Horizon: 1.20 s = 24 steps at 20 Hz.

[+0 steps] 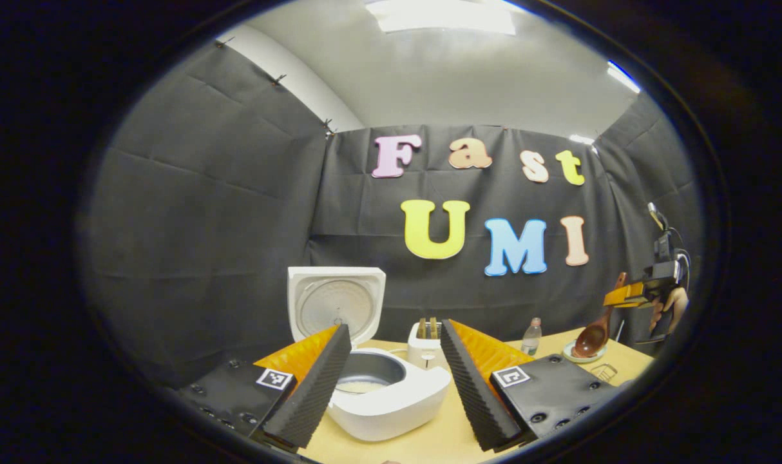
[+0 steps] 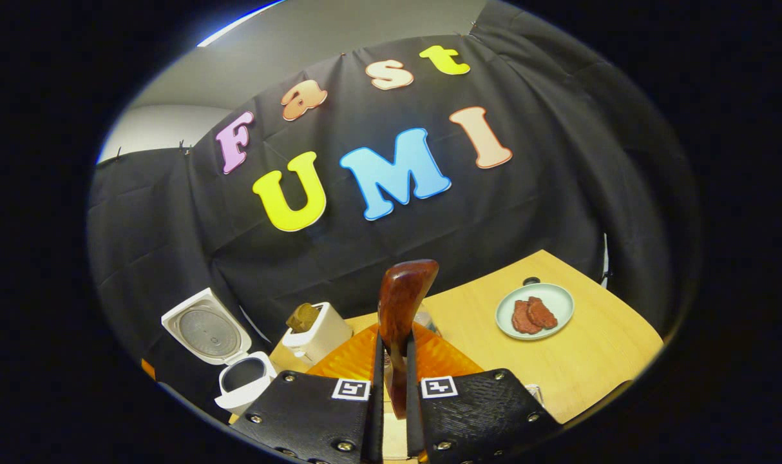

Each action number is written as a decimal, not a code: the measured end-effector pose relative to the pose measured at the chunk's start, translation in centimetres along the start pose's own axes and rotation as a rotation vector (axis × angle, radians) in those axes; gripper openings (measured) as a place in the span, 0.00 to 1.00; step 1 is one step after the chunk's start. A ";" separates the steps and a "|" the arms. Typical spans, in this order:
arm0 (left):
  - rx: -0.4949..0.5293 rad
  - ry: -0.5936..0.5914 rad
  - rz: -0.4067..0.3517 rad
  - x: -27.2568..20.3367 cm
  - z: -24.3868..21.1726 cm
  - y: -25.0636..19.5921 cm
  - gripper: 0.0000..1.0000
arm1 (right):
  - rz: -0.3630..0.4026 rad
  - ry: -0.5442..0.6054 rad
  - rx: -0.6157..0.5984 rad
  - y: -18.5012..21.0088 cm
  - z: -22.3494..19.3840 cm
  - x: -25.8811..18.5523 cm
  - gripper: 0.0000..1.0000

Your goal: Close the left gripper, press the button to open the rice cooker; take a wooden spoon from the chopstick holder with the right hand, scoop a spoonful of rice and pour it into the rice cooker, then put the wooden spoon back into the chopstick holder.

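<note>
The right claw (image 2: pixel 391 386) clamps the wooden spoon (image 2: pixel 400 309) by its handle, bowl probably empty; the open rice cooker (image 1: pixel 378 386) lies leftward, beside the left claw (image 1: pixel 394 380), which gapes wide.

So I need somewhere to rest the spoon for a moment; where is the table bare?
Bare table lies beside the plate, toward the near edge. It is crowded by the wall, where rice cooker and toaster stand together. The right gripper holds the wooden spoon.
</note>
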<state>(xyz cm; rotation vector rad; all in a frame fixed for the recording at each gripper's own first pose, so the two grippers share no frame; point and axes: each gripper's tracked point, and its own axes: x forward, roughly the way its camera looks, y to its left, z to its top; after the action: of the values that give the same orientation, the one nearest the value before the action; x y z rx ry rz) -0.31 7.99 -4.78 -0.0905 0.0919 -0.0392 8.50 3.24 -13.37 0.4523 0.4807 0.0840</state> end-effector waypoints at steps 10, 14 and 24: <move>0.064 0.000 -0.031 0.0 0.8 -4.1 0.96 | -0.162 0.063 0.001 -9.9 -4.2 -1.5 0.14; 0.076 -0.003 -0.027 -0.3 1.3 -5.0 0.96 | -0.206 0.115 0.032 -12.0 -6.6 -1.1 0.14; 0.082 0.009 -0.016 0.0 1.0 -5.6 0.96 | -0.211 0.246 0.134 -14.0 -11.6 -1.5 0.15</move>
<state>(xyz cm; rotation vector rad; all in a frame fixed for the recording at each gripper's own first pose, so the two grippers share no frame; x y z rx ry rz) -0.45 2.52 -3.28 -0.0088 0.0981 -0.0593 1.37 -5.01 -28.02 0.5226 0.7767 -0.0974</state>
